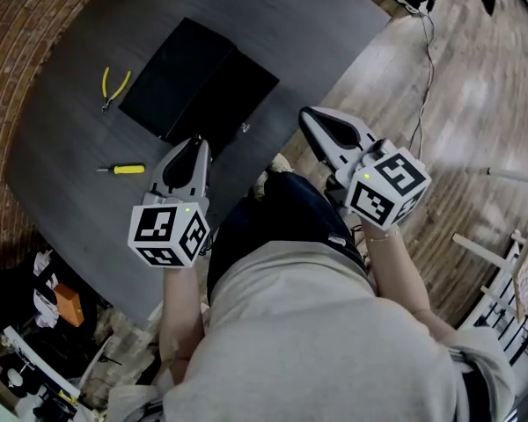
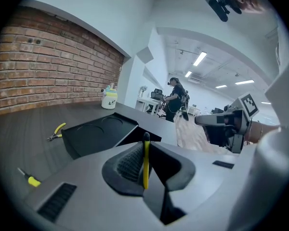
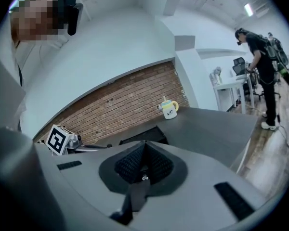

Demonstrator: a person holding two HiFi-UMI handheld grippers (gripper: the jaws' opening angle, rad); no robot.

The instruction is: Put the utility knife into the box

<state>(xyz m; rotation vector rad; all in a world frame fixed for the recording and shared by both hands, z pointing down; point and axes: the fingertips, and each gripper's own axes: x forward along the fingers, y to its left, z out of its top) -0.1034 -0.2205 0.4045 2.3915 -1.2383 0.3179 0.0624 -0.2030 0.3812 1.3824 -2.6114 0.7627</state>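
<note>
The black box (image 1: 198, 82) lies open on the dark round table (image 1: 62, 139), its two halves side by side. My left gripper (image 1: 199, 144) hovers at the box's near edge. In the left gripper view its jaws are shut on a thin yellow utility knife (image 2: 145, 165) with a black tip, seen edge-on, with the box (image 2: 94, 131) just ahead. My right gripper (image 1: 310, 117) hangs off the table's right edge, over the floor. In the right gripper view its jaws (image 3: 143, 150) meet with nothing between them.
Yellow-handled pliers (image 1: 114, 84) lie left of the box and a yellow screwdriver (image 1: 123, 169) lies nearer me. A mug (image 3: 169, 109) stands at the table's far side by the brick wall. A person (image 3: 260, 66) stands on the wooden floor to the right.
</note>
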